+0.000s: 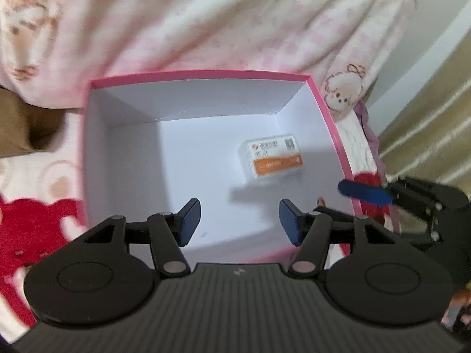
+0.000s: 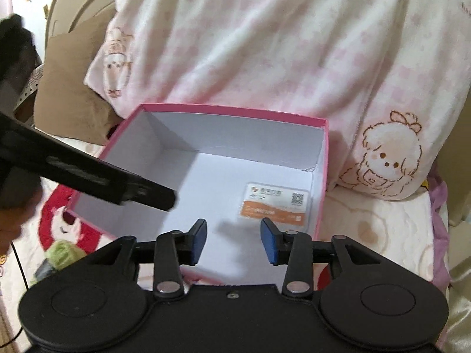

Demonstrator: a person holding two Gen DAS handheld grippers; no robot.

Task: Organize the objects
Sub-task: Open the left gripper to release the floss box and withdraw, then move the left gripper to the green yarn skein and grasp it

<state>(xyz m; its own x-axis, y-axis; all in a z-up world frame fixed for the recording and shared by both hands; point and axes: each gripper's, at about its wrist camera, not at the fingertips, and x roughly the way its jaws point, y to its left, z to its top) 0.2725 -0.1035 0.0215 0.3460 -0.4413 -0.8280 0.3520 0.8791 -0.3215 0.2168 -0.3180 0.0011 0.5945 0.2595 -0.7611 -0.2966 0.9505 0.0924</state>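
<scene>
left wrist view: your left tongs [image 1: 240,219] hang spread over the near edge of the pink box [image 1: 206,74] with nothing between the pads, and the small white and orange packet [image 1: 272,157] lies flat on the box floor toward the far right corner, just beside the right wall. the right tongs [image 2: 232,239] are spread and empty too, over the near right part of the box. the box sits on a bed, with a pink and white blanket [image 2: 265,44] bunched behind it.

the packet looks light and a little soft, likely tissues in a glossy wrap, so expect it to slip and squash rather than break; if you lift it, pinch across its short sides, low down, with gentle pressure. the box looks like thin card, stiff at the corners but flexing along the walls. take it by a wall near a corner, one pad inside and one outside, and judge it light and easily tipped.
</scene>
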